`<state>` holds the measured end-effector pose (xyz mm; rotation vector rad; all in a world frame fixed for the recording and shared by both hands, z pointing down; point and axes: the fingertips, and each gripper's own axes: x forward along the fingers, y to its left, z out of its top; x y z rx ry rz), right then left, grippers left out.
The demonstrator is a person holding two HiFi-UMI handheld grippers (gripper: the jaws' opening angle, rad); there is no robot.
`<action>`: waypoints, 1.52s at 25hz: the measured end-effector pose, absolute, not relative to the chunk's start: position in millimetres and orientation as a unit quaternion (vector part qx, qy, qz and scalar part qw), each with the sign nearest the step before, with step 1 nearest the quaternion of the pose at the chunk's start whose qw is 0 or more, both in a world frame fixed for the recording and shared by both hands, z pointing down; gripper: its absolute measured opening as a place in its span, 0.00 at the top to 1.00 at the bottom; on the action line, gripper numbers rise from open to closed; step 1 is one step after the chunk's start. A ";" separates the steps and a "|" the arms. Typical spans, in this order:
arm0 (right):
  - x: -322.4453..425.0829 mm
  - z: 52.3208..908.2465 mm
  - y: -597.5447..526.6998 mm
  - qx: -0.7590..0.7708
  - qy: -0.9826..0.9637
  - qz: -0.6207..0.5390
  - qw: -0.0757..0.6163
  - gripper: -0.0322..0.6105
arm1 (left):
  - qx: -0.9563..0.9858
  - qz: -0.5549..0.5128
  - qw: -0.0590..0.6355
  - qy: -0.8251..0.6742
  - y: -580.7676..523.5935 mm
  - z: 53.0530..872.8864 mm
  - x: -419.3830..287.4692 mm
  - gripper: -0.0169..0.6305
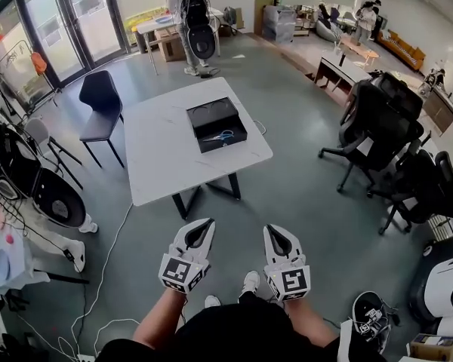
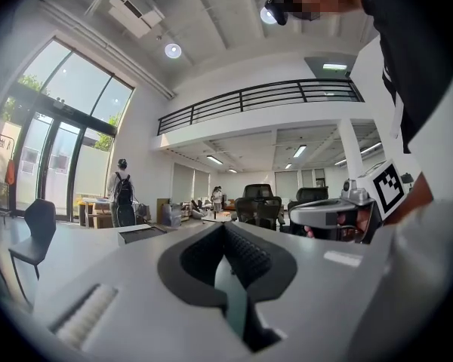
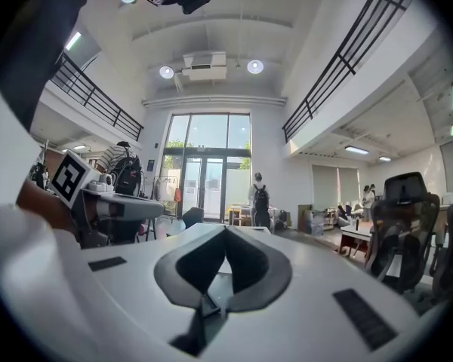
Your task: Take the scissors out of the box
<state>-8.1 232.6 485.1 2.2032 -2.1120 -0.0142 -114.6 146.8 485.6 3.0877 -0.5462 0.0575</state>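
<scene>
Left gripper (image 1: 204, 226) and right gripper (image 1: 272, 231) are hovering low, close to the person's body, jaws of both pressed together with nothing between. Farther off, white table (image 1: 166, 157) is carrying open black box (image 1: 208, 114). Blue-handled scissors (image 1: 220, 136) are lying inside the box, well apart from both grippers.

The left claw (image 1: 204, 223) has a white shell and a cube (image 1: 180, 271) with black and white squares on it. The right claw (image 1: 271, 229) looks the same. Inside, the pads (image 2: 245, 251) are black and bumpy. The person wears a black top (image 1: 234, 330) and white shoes (image 1: 249, 281).
</scene>
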 end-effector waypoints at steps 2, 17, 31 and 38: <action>11.2 485.4 224.1 0.718 -0.695 -0.005 0.043 0.94 | 0.984 0.019 0.001 -0.176 139.4 485.3 -98.0 0.96; 82.5 483.8 188.3 0.668 -0.744 -0.005 0.028 0.94 | 0.977 0.063 -0.027 -0.204 123.2 488.1 -34.0 0.96; 99.5 486.7 137.8 0.669 -0.743 0.004 0.025 0.94 | 0.976 0.093 -0.054 -0.190 95.7 499.4 -11.9 0.96; 93.3 479.6 86.6 0.650 -0.759 -0.010 0.032 0.94 | 0.973 0.082 -0.008 -0.215 44.6 507.3 -18.5 0.96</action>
